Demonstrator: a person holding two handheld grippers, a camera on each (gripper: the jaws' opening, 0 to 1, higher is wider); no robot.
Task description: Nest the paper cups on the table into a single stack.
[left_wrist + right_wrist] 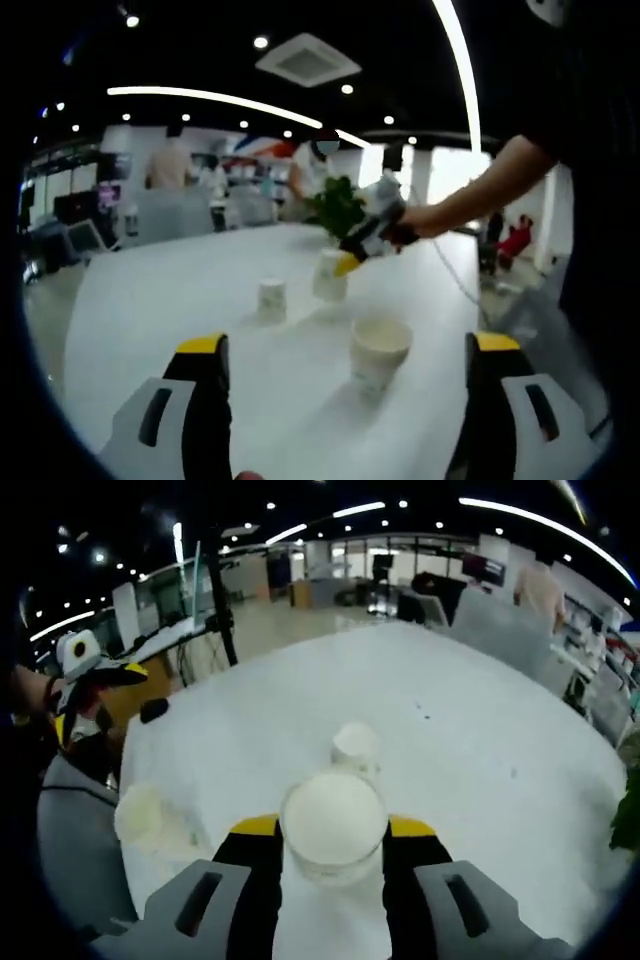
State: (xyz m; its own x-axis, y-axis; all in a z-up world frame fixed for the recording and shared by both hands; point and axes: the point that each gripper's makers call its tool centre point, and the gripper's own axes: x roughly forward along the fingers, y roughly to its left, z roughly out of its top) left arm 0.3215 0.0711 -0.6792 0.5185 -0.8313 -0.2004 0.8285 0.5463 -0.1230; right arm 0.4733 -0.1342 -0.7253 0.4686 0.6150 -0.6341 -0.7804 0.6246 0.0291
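Observation:
In the left gripper view my left gripper (347, 345) stands open, its jaws wide apart over the white table (150, 290). An upright paper cup (378, 350) sits just ahead between them. Farther off is a small cup (271, 298), and beside it a third cup (330, 275) that my right gripper (362, 240) grips from the right. In the right gripper view my right gripper (333, 827) is shut on that cup (333, 820), mouth facing the camera. Just beyond it is the small cup (355, 745). The near cup (140, 815) stands at the left, below my left gripper (85, 680).
A green plant (335, 205) stands on the table behind the cups. The person's arm (470, 195) reaches in from the right. The table's edge (130, 740) runs close to the left cup. Chairs, desks and people fill the office beyond.

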